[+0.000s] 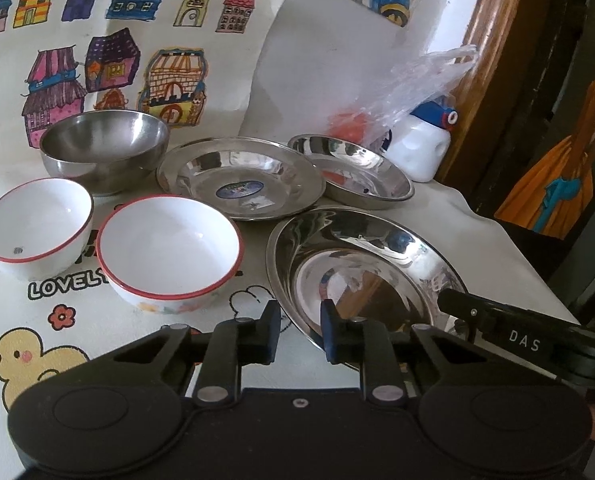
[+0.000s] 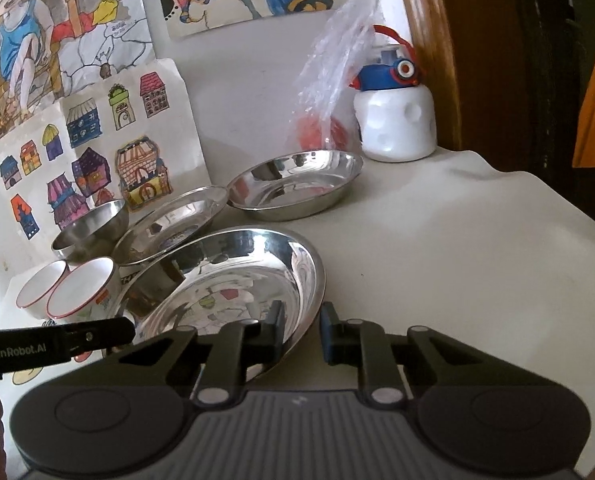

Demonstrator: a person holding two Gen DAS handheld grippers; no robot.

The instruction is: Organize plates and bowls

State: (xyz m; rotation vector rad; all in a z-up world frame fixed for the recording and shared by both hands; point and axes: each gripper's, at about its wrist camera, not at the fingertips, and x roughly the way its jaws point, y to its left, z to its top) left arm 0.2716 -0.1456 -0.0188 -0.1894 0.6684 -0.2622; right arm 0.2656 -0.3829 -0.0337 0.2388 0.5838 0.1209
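Note:
A large steel plate (image 1: 361, 264) (image 2: 233, 272) lies nearest on the white cloth. My left gripper (image 1: 301, 332) is open by a narrow gap astride the plate's near-left rim. My right gripper (image 2: 302, 330) is open just as narrowly astride its right rim, one finger inside the plate. Behind are a steel plate with a blue sticker (image 1: 241, 184) (image 2: 169, 224) and a smaller deep steel plate (image 1: 353, 172) (image 2: 297, 184). A steel bowl (image 1: 105, 148) (image 2: 93, 228) and two red-rimmed white bowls (image 1: 37, 220) (image 1: 169, 244) (image 2: 81, 288) stand to the left.
A white bottle with a blue cap (image 1: 421, 148) (image 2: 395, 124) and a clear plastic bag (image 1: 409, 88) (image 2: 329, 80) holding something red stand at the back right. Drawings lean on the wall behind. The table's edge (image 1: 517, 248) (image 2: 557, 216) falls away on the right.

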